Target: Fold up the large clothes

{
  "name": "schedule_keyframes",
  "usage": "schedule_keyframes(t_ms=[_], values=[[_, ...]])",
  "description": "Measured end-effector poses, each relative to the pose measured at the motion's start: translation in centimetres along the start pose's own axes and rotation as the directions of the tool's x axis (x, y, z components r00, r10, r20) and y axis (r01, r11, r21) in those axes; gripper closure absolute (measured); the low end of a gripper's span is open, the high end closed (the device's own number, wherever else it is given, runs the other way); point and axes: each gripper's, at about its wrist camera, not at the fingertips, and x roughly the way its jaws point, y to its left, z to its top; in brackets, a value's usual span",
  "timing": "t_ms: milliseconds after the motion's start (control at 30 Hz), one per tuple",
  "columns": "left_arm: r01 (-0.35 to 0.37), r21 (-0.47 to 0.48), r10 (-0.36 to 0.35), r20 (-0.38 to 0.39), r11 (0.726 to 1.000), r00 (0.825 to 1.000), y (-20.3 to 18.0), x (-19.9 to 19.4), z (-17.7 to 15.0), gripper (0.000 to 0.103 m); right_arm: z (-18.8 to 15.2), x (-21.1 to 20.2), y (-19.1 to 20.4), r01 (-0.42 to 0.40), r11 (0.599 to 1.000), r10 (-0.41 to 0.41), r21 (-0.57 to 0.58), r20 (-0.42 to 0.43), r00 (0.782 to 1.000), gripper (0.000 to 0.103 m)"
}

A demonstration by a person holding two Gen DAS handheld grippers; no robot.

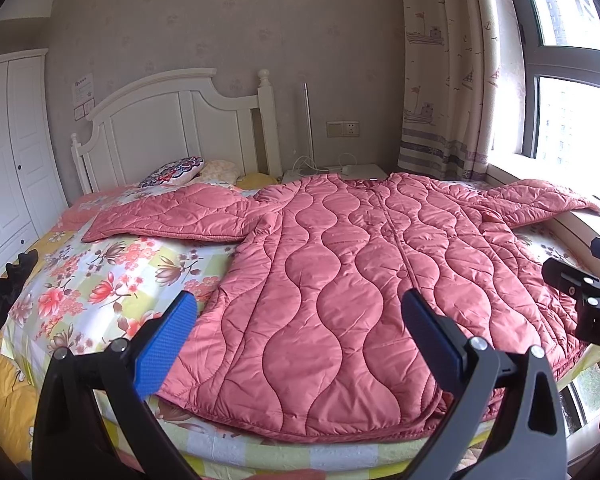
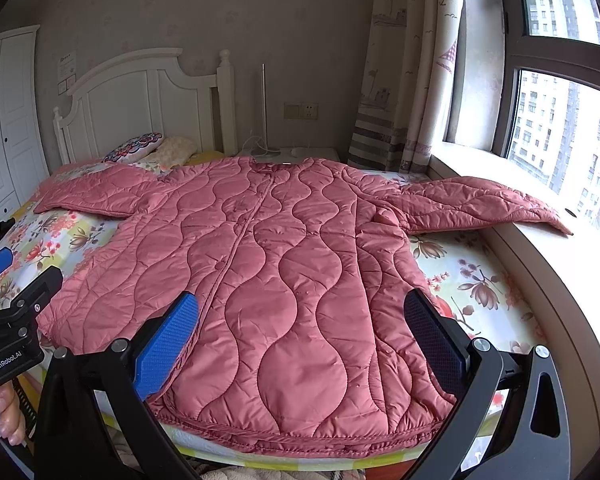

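Observation:
A large pink quilted coat (image 1: 340, 264) (image 2: 276, 272) lies flat and face up on the bed, collar toward the headboard, hem at the near edge. Its left sleeve (image 1: 172, 216) spreads over the floral sheet; its right sleeve (image 2: 480, 204) reaches onto the window ledge. My left gripper (image 1: 300, 328) hovers open above the hem's left half with nothing between its blue pads. Over the hem's right half my right gripper (image 2: 300, 328) is likewise open and holds nothing. Each gripper shows at the other view's edge: the right one (image 1: 580, 296), the left one (image 2: 16, 308).
The bed has a floral sheet (image 1: 100, 280) and a white headboard (image 1: 172, 120), with pillows (image 1: 176, 170) at its head. A white wardrobe (image 1: 4, 152) stands left. The window ledge (image 2: 540, 264) and curtain (image 2: 404, 80) border the right. A small bedside table (image 2: 300, 154) with cables sits behind.

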Motion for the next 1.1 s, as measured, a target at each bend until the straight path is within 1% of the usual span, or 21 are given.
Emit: schedule_keyframes(t_ms=[533,667,800,900,967,1100], values=[[0.0,0.002,0.0,0.0,1.0,1.0,-0.1,0.0,0.0,0.002,0.2,0.2,-0.2,-0.001,1.0,0.001,0.005,-0.005,1.0,0.004],[0.005,0.006,-0.005,-0.003,1.0,1.0,0.4,0.7,0.1,0.002,0.1,0.4,0.0,-0.002,1.0,0.002,0.009,-0.008,1.0,0.004],[0.007,0.024,-0.006,-0.032,1.0,0.999,0.0,2.7,0.5,0.002,0.5,1.7,-0.6,-0.007,0.999,0.008,0.034,-0.03,1.0,0.004],[0.014,0.043,-0.012,-0.054,0.999,0.998,-0.9,4.9,1.0,0.002,0.6,3.1,-1.8,0.011,0.996,-0.006,0.092,-0.056,0.998,0.004],[0.018,0.07,-0.013,-0.076,0.997,0.997,-1.6,7.0,1.6,0.002,0.9,4.5,-3.4,0.023,0.99,-0.01,0.14,-0.09,0.996,0.004],[0.051,0.116,-0.035,-0.129,0.992,0.991,-2.8,11.5,3.5,0.002,1.2,7.4,-7.5,0.024,0.963,0.02,0.269,-0.16,0.987,0.004]])
